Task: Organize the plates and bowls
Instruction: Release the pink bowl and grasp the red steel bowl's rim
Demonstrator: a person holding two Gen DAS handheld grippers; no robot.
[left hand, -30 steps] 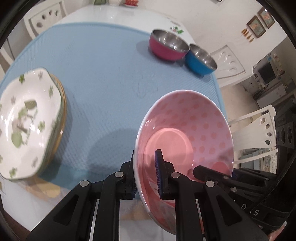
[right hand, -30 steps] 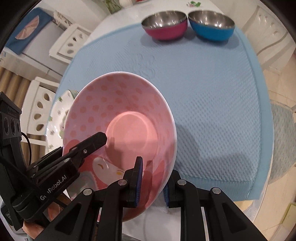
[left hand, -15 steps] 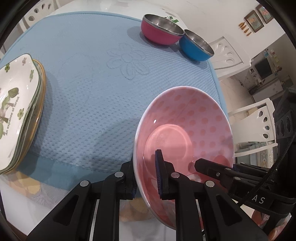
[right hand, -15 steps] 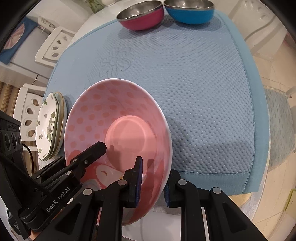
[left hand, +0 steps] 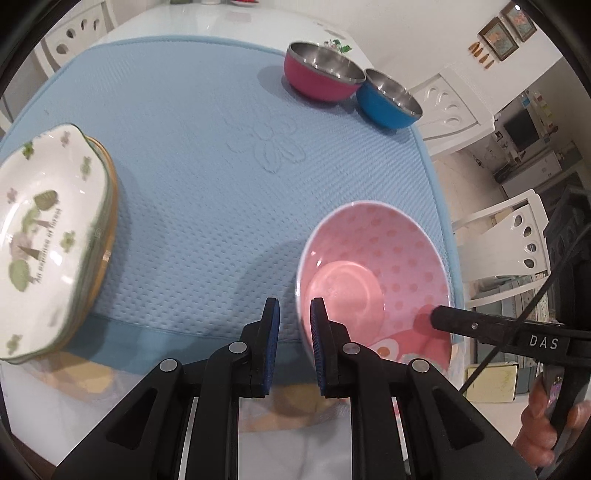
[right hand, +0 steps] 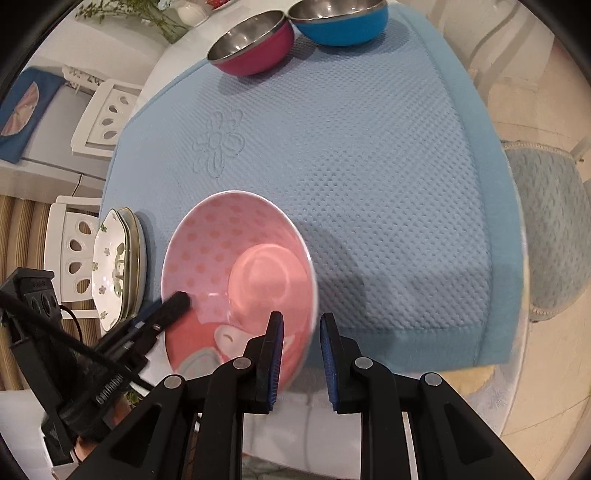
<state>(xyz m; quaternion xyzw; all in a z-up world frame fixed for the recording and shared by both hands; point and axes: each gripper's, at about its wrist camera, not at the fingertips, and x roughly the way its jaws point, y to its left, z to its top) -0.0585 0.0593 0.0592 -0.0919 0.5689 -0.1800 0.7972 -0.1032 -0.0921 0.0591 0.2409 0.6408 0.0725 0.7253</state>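
Left wrist view looks down on the bench, a glossy white top that reaches ahead of the hand-held grippers and carries a pale blue waffle-weave mat over most of its near part. On the mat, to the left of the left hand-held gripper, a stack of floral plates sits with its near edge overhanging the mat's hem. Far ahead and to the right, a magenta steel bowl and a blue steel bowl stand just beside each other.

Held up just over the mat's near right corner is the pink polka-dot bowl, tipped so its inside faces the cameras. Both tools are clenched on its thin rim: the left one pinches the left wall with one pad inside and one outside, and the right hand-held gripper does the same on the opposite wall.

It looks like glazed ceramic or melamine, I cannot tell which: stiff, probably moderately heavy, glossy and therefore slippery, and liable to chip if knocked. A grip on opposite rim points seems sound; pads should sit deep over the wall, not on the lip alone. A thumb and fingers show at the right edge.
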